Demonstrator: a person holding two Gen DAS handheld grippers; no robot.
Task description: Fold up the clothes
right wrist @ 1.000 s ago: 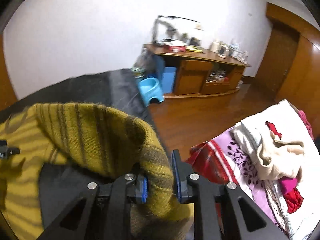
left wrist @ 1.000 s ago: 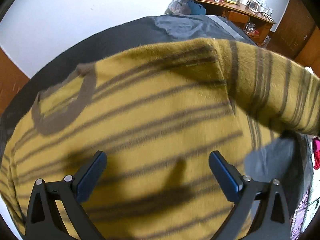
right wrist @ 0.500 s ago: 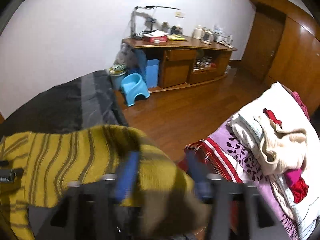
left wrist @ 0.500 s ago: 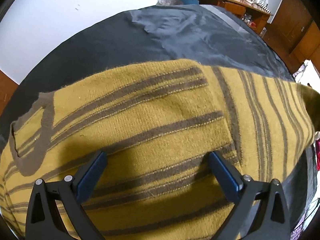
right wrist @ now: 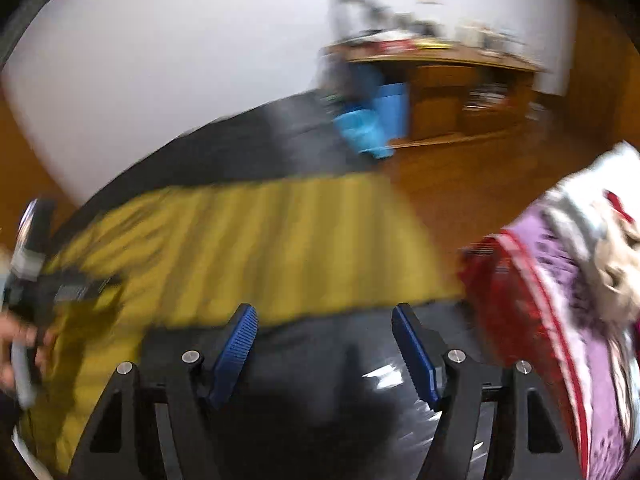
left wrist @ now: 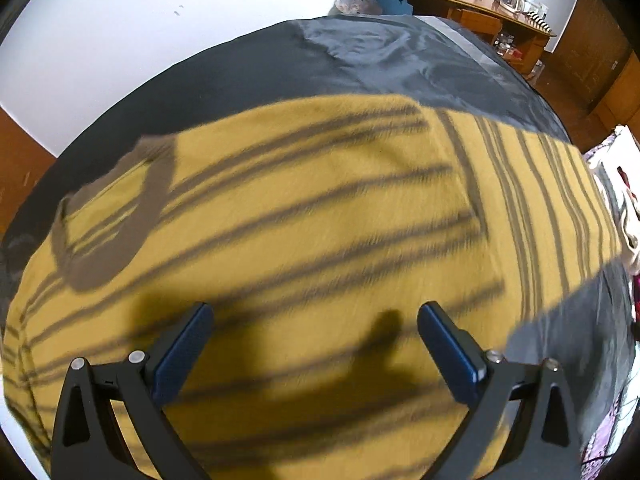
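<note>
A mustard-yellow sweater with dark stripes [left wrist: 320, 216] lies flat on a dark cloth-covered surface [left wrist: 360, 64]. Its brown collar [left wrist: 116, 232] is at the left and one sleeve [left wrist: 552, 200] stretches out to the right. My left gripper [left wrist: 314, 344] hovers open and empty over the sweater's body. In the blurred right wrist view the sleeve [right wrist: 280, 240] lies flat across the dark surface. My right gripper [right wrist: 324, 350] is open and empty just in front of the sleeve's near edge, over bare cloth.
A pile of patterned and white laundry [right wrist: 568, 280] lies at the right. A wooden desk with clutter [right wrist: 440, 80] and a blue stool [right wrist: 360, 132] stand beyond on the wood floor. The other hand-held gripper [right wrist: 32, 264] shows at the left edge.
My right gripper has let go of the sleeve, opened and pulled back; the sleeve now lies flat. The left gripper stays open and has shifted slightly over the sweater.
</note>
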